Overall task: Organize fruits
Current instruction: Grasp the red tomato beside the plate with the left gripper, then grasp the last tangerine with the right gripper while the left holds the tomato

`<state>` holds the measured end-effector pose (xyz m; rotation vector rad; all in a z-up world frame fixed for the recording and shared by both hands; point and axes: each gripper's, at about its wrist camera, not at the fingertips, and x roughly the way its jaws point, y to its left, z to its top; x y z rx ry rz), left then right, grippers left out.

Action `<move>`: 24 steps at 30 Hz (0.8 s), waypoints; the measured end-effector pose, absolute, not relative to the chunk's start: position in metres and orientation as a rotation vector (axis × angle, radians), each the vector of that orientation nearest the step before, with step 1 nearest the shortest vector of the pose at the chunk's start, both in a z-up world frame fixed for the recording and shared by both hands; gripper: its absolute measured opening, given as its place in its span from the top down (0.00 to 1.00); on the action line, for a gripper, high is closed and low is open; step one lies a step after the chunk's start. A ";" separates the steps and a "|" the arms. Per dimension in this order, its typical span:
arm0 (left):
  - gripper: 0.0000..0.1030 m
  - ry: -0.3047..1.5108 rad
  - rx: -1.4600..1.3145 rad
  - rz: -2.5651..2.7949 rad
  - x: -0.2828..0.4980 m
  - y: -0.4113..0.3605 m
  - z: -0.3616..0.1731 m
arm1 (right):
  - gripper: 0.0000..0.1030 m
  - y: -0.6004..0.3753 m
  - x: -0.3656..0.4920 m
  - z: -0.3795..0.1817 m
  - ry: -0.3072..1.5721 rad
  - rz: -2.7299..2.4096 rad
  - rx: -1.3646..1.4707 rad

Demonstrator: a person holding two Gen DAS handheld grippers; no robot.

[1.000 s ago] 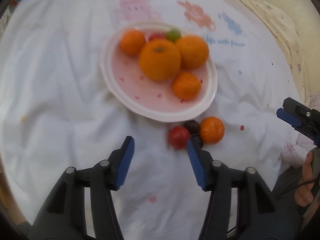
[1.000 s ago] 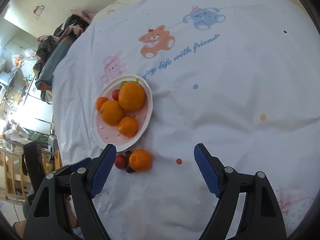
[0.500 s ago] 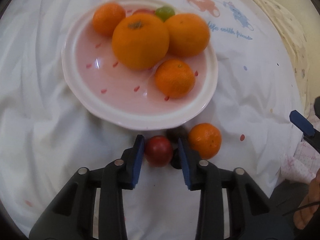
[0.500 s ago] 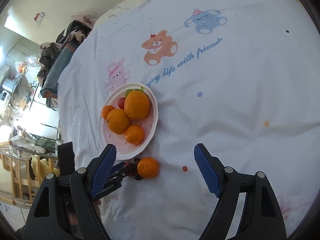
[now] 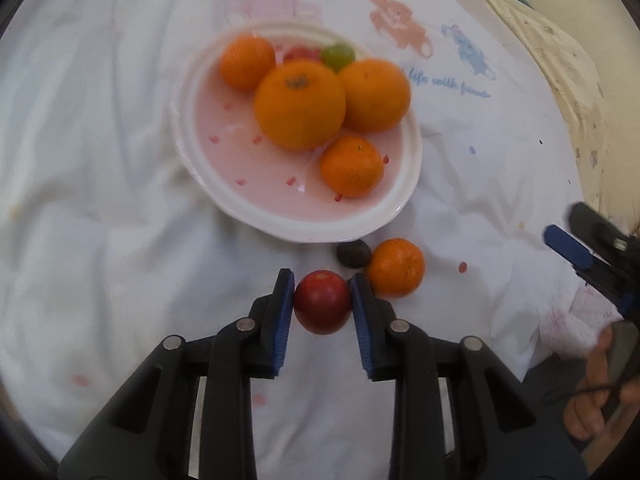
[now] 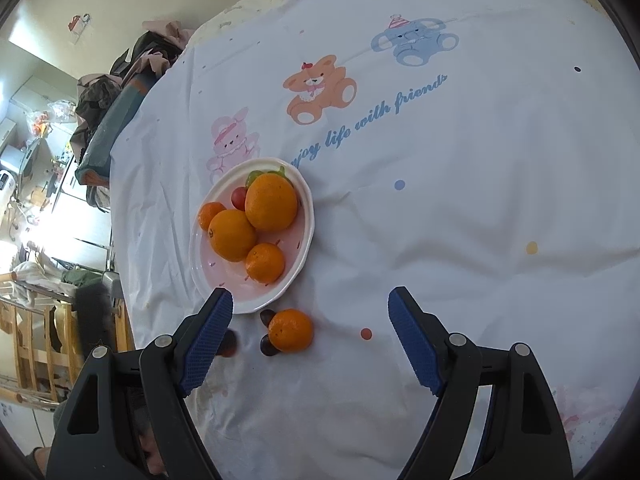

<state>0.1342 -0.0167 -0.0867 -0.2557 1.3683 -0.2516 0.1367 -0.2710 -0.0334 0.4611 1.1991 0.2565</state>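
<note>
My left gripper [image 5: 322,286] is shut on a red tomato [image 5: 323,302] and holds it just in front of a pink plate [image 5: 280,220]. The plate carries several oranges [image 5: 300,104], a red fruit and a green fruit [image 5: 338,55]. A small orange [image 5: 396,267] and a dark plum [image 5: 353,253] lie on the white cloth beside the plate. My right gripper [image 6: 310,316] is open and empty, above the cloth short of the plate [image 6: 298,264]; the small orange [image 6: 290,330] lies between its fingers in view. It shows at the right edge of the left wrist view [image 5: 568,246].
The white cloth [image 6: 460,200] has bear prints and blue lettering. Clothes and a bag [image 6: 116,120] lie at its far left edge. A wooden rack [image 6: 24,340] and kitchen clutter stand beyond.
My left gripper closed in on the red tomato, shut on it, then drew back from the plate with it. The right gripper stayed open and shifted slightly.
</note>
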 end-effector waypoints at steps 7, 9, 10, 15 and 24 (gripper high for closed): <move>0.76 1.305 -0.184 -0.224 0.106 0.022 -0.042 | 0.20 -0.253 0.134 -0.045 1.253 0.282 0.422; 0.76 1.298 -0.177 -0.198 0.099 0.034 -0.038 | 0.20 -0.244 0.136 -0.054 1.295 0.294 0.406; 0.76 1.298 -0.176 -0.185 0.097 0.038 -0.038 | 0.20 -0.240 0.137 -0.059 1.316 0.294 0.397; 0.76 1.305 -0.207 -0.143 0.089 0.054 -0.048 | 0.20 -0.212 0.144 -0.084 1.402 0.306 0.312; 0.76 1.270 -0.153 -0.136 0.093 0.046 -0.054 | 0.34 -0.170 0.150 -0.118 1.475 0.353 0.196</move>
